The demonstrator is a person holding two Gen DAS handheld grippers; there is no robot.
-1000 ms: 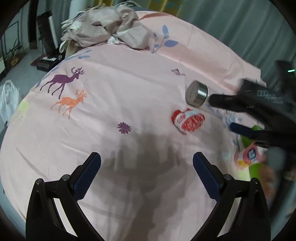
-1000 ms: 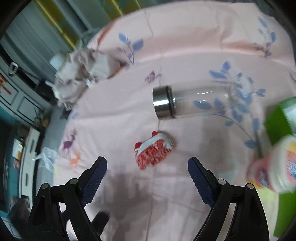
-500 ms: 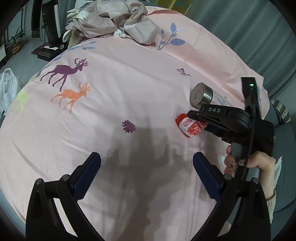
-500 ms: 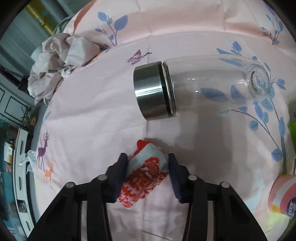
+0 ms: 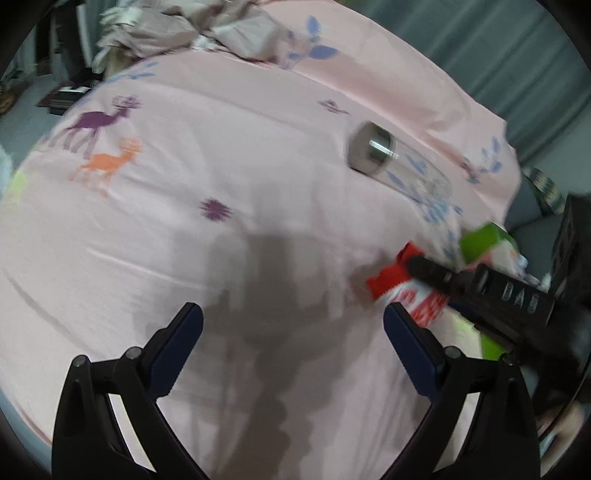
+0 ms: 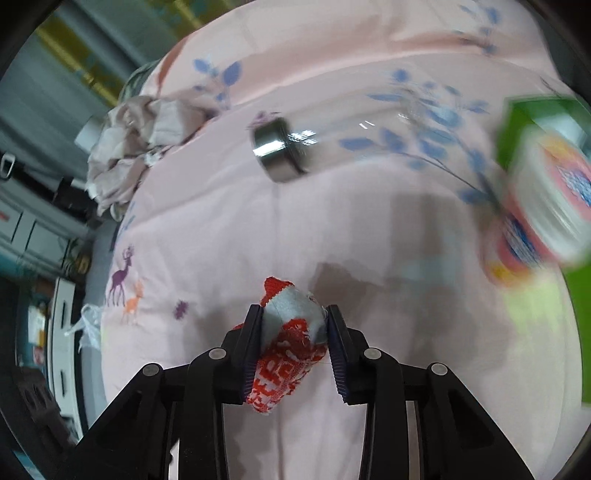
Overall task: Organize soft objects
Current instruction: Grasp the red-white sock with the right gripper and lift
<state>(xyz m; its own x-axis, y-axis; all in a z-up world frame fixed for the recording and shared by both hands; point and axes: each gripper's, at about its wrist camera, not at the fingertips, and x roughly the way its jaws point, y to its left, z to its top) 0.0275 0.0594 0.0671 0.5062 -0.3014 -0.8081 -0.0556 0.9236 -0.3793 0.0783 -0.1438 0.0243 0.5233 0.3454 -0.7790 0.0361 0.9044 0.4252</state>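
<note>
A rolled red-and-white patterned sock (image 6: 291, 332) is clamped between the fingers of my right gripper (image 6: 295, 328), held above the pink bedsheet (image 6: 221, 221). In the left wrist view the same sock (image 5: 402, 284) shows at the right, with the right gripper (image 5: 424, 273) shut on it. My left gripper (image 5: 291, 332) is open and empty, low over the pink sheet (image 5: 184, 258). A crumpled beige cloth (image 5: 177, 29) lies at the far end of the bed; it also shows in the right wrist view (image 6: 136, 136).
A glass bottle with a steel cap (image 5: 391, 162) lies on its side on the sheet, also in the right wrist view (image 6: 284, 147). A green box (image 6: 543, 122) and a pink-and-white tub (image 6: 550, 199) sit at the right. Furniture stands beyond the bed's left edge.
My right gripper closed on the sock, then lifted it and drew it back toward the near right, away from the bottle. The left gripper stayed open and shifted slightly.
</note>
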